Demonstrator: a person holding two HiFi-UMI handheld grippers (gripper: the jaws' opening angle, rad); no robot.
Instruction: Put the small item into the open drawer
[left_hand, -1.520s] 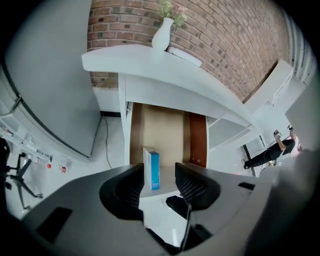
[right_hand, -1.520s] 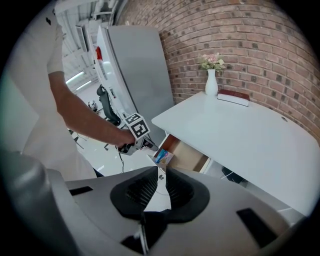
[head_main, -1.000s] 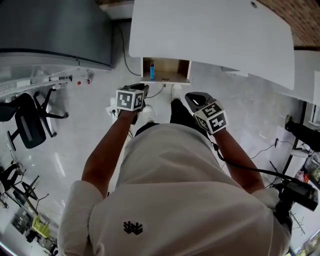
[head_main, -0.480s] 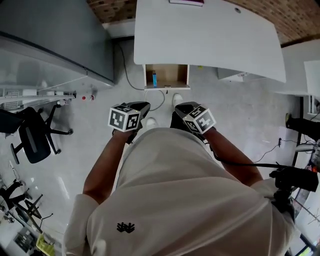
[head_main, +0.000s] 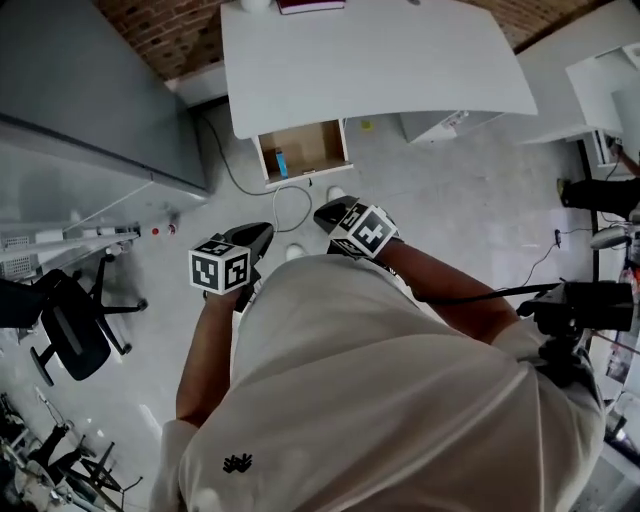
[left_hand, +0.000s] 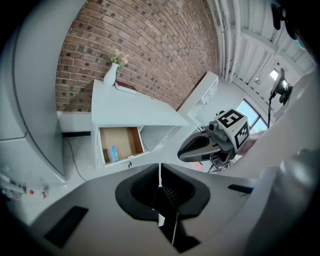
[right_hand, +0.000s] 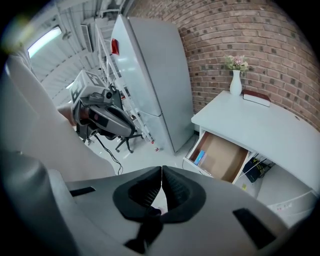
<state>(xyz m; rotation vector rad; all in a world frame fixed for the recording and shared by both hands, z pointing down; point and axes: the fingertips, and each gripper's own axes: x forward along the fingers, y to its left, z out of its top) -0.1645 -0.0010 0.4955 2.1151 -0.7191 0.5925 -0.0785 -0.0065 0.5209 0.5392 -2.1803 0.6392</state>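
Note:
The wooden drawer (head_main: 303, 150) stands open under the white desk (head_main: 380, 60). A small blue item (head_main: 281, 162) lies at its left side, also seen in the left gripper view (left_hand: 113, 153) and the right gripper view (right_hand: 200, 157). Both grippers are held close to the person's body, well back from the drawer. My left gripper (head_main: 262, 232) is shut with nothing in it, its jaws meeting at the tips (left_hand: 160, 174). My right gripper (head_main: 322, 211) is likewise shut and empty (right_hand: 161, 179).
A tall grey fridge (right_hand: 155, 75) stands left of the desk. A vase of flowers (left_hand: 111, 74) and a book (right_hand: 256, 96) sit on the desk. A cable (head_main: 290, 205) loops on the floor before the drawer. An office chair (head_main: 62, 325) is at the left.
The person has stepped back from the desk, so the drawer looks smaller and farther. Both grippers have drawn back toward the body. The blue item stays in the drawer.

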